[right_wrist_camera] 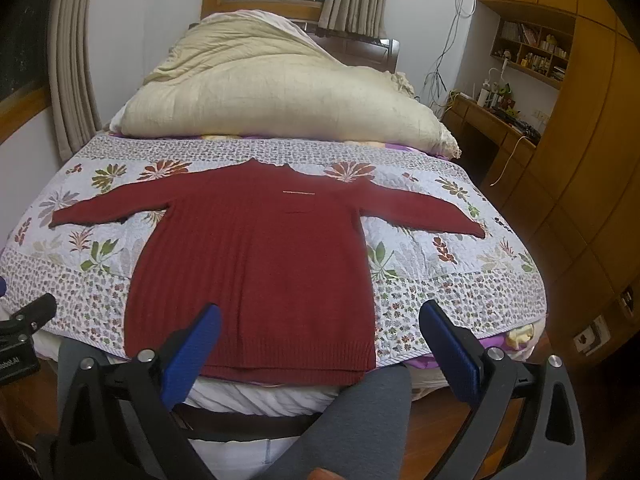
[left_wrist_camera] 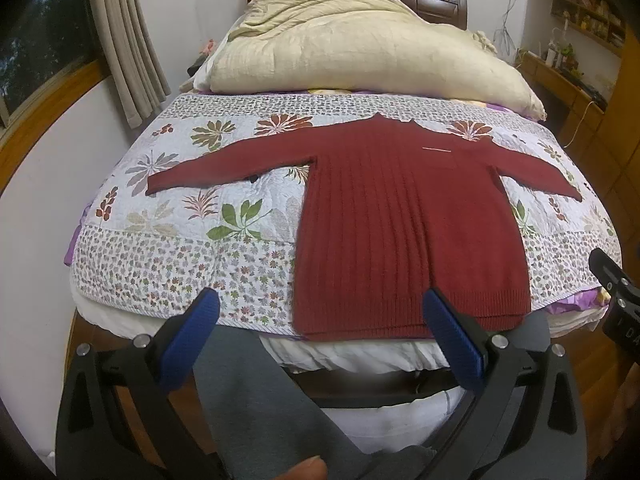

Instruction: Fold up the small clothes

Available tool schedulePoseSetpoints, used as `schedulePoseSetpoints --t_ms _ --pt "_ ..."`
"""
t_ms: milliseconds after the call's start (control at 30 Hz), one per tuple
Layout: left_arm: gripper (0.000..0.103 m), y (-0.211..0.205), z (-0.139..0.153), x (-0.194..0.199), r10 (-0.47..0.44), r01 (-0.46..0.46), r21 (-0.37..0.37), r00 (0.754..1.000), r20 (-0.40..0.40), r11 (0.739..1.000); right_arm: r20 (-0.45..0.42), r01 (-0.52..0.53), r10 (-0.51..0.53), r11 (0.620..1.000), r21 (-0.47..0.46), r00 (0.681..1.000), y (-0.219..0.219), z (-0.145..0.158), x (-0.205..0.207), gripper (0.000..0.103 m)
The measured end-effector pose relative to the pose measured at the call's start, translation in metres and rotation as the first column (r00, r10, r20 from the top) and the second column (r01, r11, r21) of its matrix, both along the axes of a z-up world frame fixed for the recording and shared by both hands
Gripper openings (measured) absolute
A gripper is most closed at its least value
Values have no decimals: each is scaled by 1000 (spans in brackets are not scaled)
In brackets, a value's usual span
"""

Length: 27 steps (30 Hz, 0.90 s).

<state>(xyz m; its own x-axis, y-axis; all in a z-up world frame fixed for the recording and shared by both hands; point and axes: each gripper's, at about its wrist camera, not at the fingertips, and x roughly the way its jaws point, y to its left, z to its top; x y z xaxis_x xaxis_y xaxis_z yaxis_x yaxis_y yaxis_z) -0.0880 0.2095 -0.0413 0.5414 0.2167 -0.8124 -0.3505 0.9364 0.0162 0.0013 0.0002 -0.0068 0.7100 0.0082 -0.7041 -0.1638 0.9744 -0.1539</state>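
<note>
A dark red knitted sweater lies flat on the flowered quilt, both sleeves spread out sideways, hem at the near edge of the bed. My left gripper is open, held just short of the bed's foot; its right blue finger overlaps the hem in the view. My right gripper is open too, in front of the hem's right half, with nothing between its blue fingers. The right gripper's body shows at the edge of the left wrist view.
A big cream duvet is heaped at the head of the bed. The person's grey-clad legs stand at the bed's foot. A wooden desk and shelves line the right wall, curtains the left.
</note>
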Motion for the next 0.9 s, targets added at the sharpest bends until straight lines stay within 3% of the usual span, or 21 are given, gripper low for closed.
schedulePoseSetpoints --t_ms 900 --pt "100 5 2 0 4 -5 2 1000 9 1000 2 -4 4 1000 -7 1000 2 -1 4 99"
